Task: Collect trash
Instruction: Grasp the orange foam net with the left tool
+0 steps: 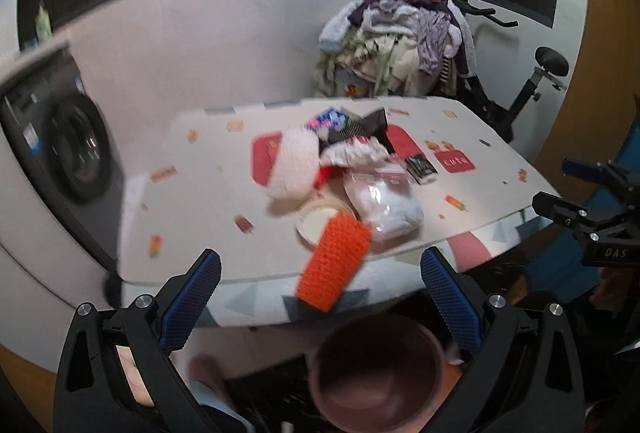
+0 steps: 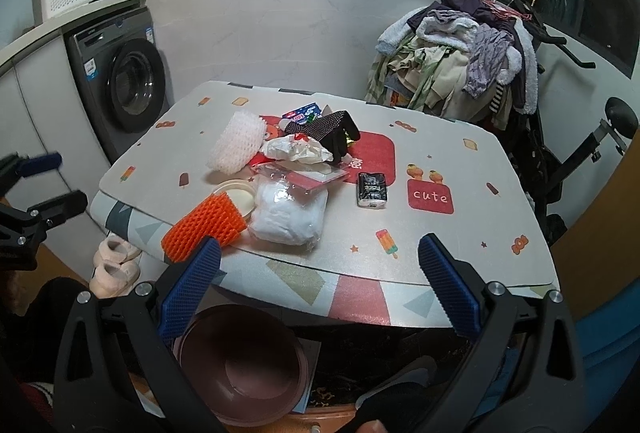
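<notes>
A pile of trash lies on the patterned table: an orange foam net hanging over the near edge, a white foam net, a round lid, a clear bag of white stuff, crumpled wrappers, a black packet. A maroon bin stands on the floor below the table edge. My left gripper is open and empty above the bin, short of the orange net. My right gripper is open and empty before the table edge.
A washing machine stands left of the table. A heap of clothes on an exercise bike stands behind at the right. Pale slippers lie on the floor at the table's left corner.
</notes>
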`<state>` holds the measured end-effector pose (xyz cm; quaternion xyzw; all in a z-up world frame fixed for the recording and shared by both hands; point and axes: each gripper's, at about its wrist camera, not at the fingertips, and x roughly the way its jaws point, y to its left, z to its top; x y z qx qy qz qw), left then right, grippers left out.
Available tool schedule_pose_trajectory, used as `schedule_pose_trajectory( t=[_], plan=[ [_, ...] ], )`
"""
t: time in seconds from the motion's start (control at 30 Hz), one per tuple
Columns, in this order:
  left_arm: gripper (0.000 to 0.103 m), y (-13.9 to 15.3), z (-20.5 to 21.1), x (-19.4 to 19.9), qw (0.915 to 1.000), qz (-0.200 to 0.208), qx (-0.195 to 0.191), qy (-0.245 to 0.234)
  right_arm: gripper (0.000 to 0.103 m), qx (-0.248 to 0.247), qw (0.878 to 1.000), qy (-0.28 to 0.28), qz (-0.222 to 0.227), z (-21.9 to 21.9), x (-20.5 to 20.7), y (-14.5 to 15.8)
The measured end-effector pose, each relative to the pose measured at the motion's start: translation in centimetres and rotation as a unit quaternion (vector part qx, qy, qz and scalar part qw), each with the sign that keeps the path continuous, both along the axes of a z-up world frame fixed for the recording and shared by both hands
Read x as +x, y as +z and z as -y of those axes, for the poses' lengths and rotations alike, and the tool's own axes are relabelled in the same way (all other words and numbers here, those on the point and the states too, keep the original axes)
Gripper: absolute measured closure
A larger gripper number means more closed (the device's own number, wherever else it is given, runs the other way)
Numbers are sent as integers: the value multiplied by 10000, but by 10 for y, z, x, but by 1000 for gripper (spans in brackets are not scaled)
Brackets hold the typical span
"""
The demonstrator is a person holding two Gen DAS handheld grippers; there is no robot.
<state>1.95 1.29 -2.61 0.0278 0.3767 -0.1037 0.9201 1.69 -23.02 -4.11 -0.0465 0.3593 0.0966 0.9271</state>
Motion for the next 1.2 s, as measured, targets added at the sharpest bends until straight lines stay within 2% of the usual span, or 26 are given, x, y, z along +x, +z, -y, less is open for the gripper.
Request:
schedule_pose_trajectory(
  t=[0.1, 0.27, 0.37, 0.43, 0.53, 0.67, 0.8, 0.93, 1.1, 1.13, 1.2],
  plan=[
    [5, -8, -8, 5, 9997, -74, -228, -2, 6, 203, 9998, -30, 22, 7, 0, -4],
    [5, -15, -15, 10, 9996, 282, -79, 10, 6, 322, 9994, 21, 108, 9, 2, -10],
    [5, -18, -21, 15, 9987, 461, -208, 4, 6, 404, 9991, 76, -97, 8, 8, -16],
    [5, -21, -21, 20, 9988, 485, -79, -23, 6, 426, 9984, 124, -353, 6, 14, -21],
    [5, -34, -19, 32, 9994, 252, 96, -214, 6, 113, 9989, -41, -453, 0, 18, -31],
    [5, -54, -24, 47, 9996, -101, -70, -235, 6, 202, 9975, -105, -664, 3, 25, -44],
    [5, -72, -12, 55, 9984, 45, 159, -541, 6, 187, 9967, -123, -775, 6, 33, -58],
    [6, -99, 5, 79, 9949, -349, 234, -919, 6, 367, 9958, -118, -836, 12, 40, -66],
    [19, -131, 23, 102, 9896, -640, 482, -1199, 6, 421, 9954, -147, -849, 18, 48, -73],
    [24, -137, 26, 107, 9886, -689, 531, -1231, 6, 439, 9952, -158, -861, 20, 49, -74],
    [43, -145, 26, 114, 9869, -829, 494, -1296, 6, 536, 9943, -188, -903, 25, 54, -77]
  ],
)
